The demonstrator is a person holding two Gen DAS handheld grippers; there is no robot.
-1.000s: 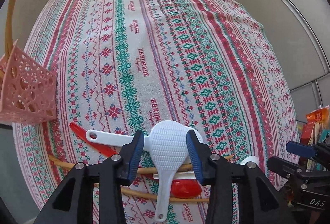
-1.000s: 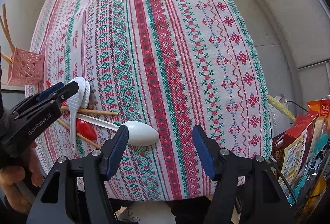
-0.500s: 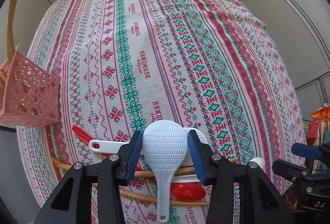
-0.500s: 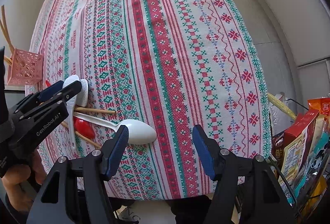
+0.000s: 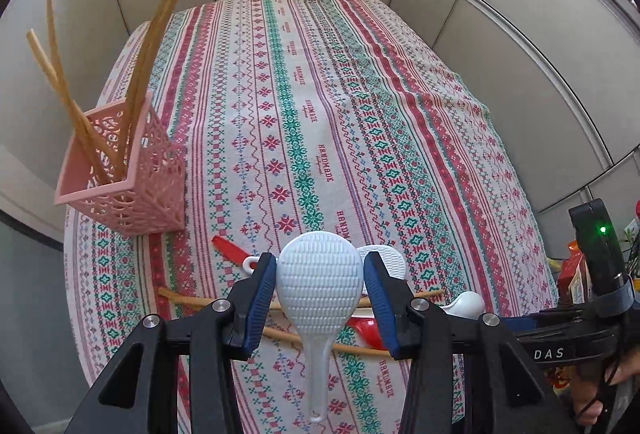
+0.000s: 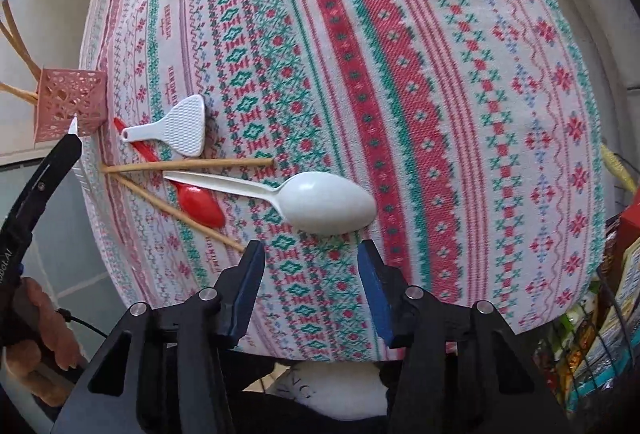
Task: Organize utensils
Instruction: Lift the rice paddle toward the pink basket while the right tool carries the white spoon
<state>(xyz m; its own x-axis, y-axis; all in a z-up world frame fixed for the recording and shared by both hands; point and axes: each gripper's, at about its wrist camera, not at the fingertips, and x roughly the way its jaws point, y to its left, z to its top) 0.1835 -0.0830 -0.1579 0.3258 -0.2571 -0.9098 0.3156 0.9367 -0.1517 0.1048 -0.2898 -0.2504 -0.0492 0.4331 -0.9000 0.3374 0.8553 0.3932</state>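
A white rice paddle (image 5: pixel 320 286) is clamped by its dimpled head between the two blue pads of the left gripper (image 5: pixel 320 288), its handle hanging down toward the camera, lifted clear of a patterned tablecloth (image 5: pixel 360 94). Ahead of the left finger and off to its outer side stands a pink lattice holder (image 5: pixel 120 178) with several wooden chopsticks (image 5: pixel 140 74) leaning out of it. Below and just beyond the fingertips, on the cloth, lie a second white paddle (image 5: pixel 386 260), a red spoon (image 5: pixel 366 328) and two loose chopsticks (image 5: pixel 192 300).

The right gripper (image 6: pixel 311 274) hangs over the near edge of the table with its fingers spread wide and nothing between them. Just beyond the fingertips rests a white spoon (image 6: pixel 328 202), bowl nearest the gripper and handle pointing away past the left finger. Further out on that side are the red spoon (image 6: pixel 200 204), the two loose chopsticks (image 6: pixel 188 165), the flat white paddle (image 6: pixel 184 132) and, furthest off, the pink holder (image 6: pixel 70 104). A wire basket of packaged goods (image 6: pixel 600 314) sits off the outer side of the right finger
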